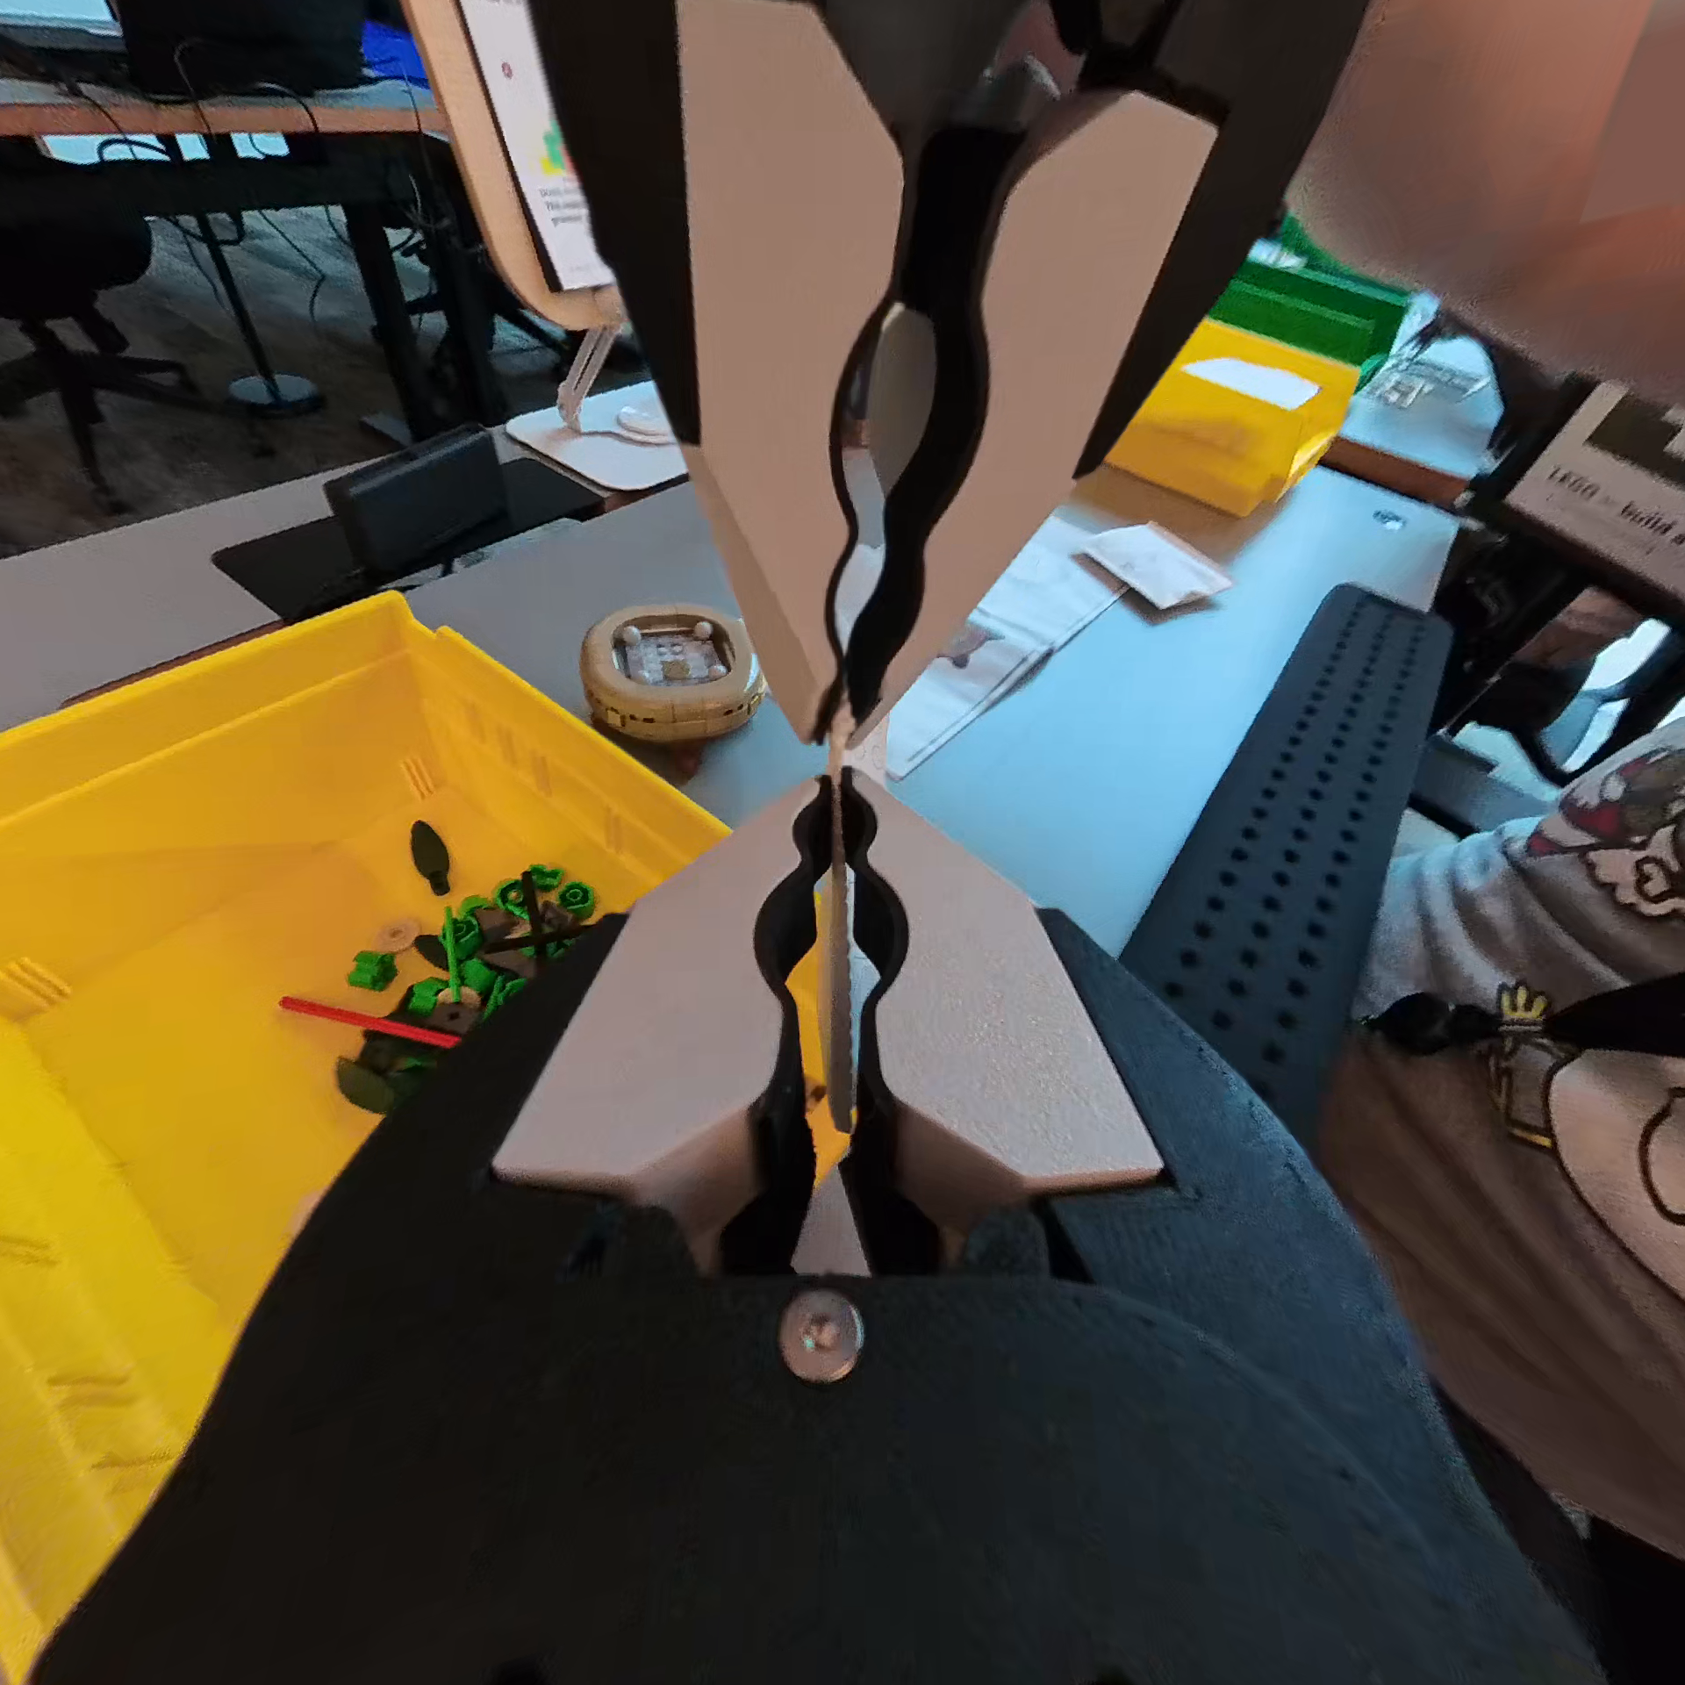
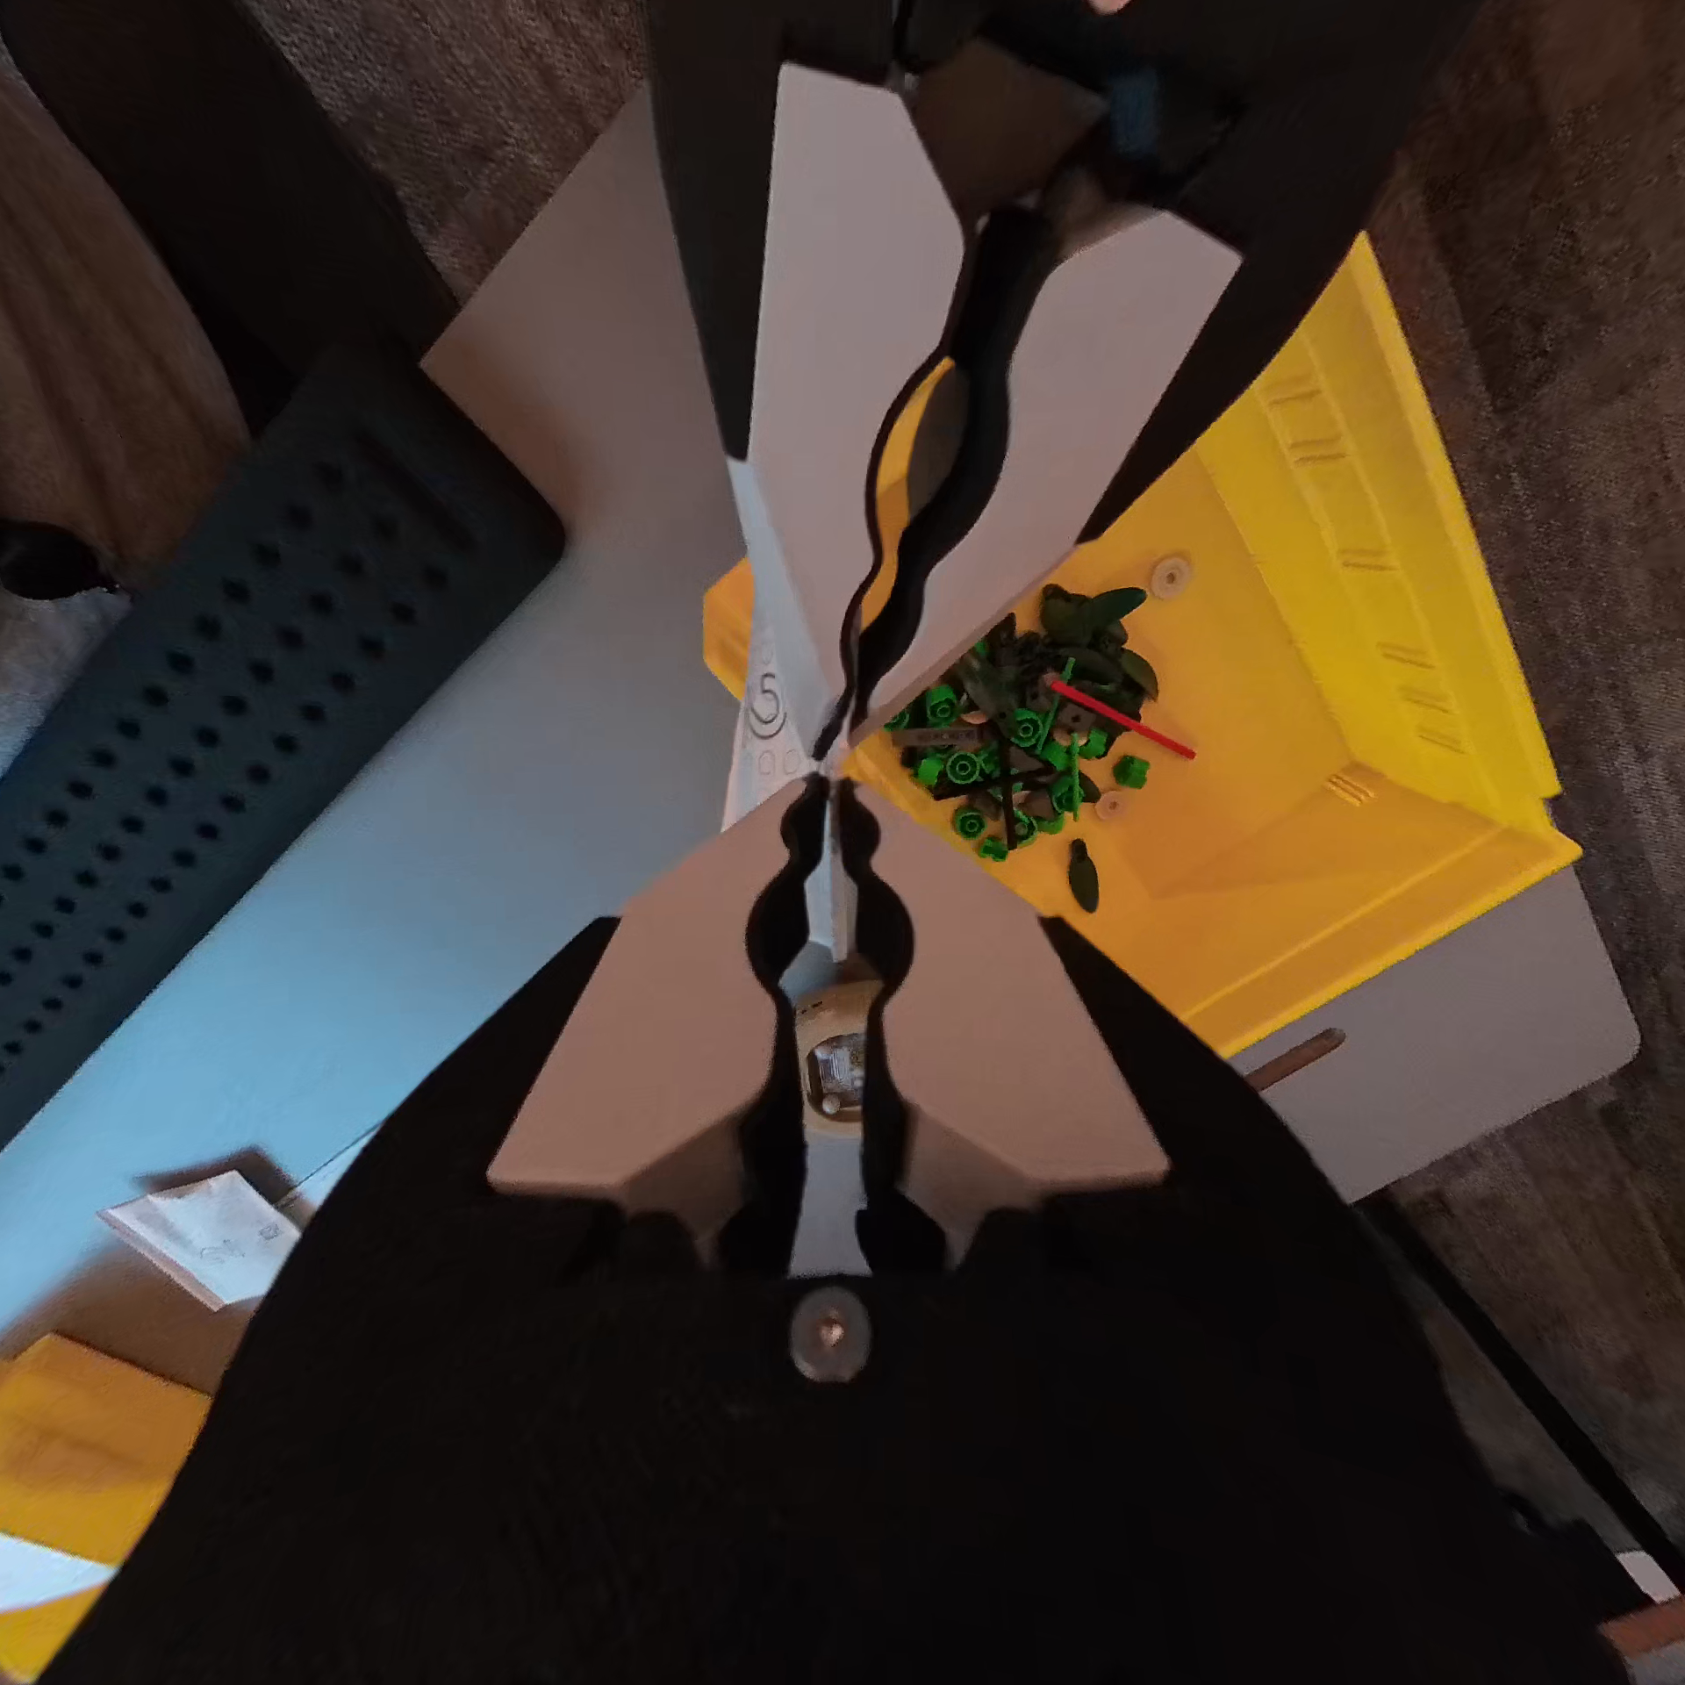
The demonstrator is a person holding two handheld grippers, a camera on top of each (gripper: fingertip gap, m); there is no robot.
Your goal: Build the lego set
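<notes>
Yellow plastic dominates both views: a large open bin (image 1: 273,775) sits on the grey desk (image 1: 1049,821), and on its floor lies a loose heap of Lego pieces (image 1: 474,948), mostly bright green round studs and dark green leaf shapes, with black bars, a thin red rod (image 1: 365,1021), a pale round plate and one dark leaf lying apart from the heap. In the right wrist view the same heap (image 2: 1030,739) sits near the bin's middle, the bin's ribbed walls (image 2: 1368,511) otherwise bare.

The left gripper (image 1: 843,784) and the right gripper (image 2: 825,784) meet tip to tip above the desk, each with its jaws clenched on a thin white paper bag (image 1: 839,985), seen edge-on between the pads; the bag (image 2: 770,720) hangs by the bin's near corner.

Just beyond the bin stands the partly built tan Lego pot (image 1: 673,670), rounded, with a grey studded plate inside. Farther off are a smaller yellow bin (image 1: 1231,419), a green bin (image 1: 1313,301) behind it, flat paper packets (image 1: 1153,565) and a black perforated chair back (image 1: 1276,866) at the desk's edge.
</notes>
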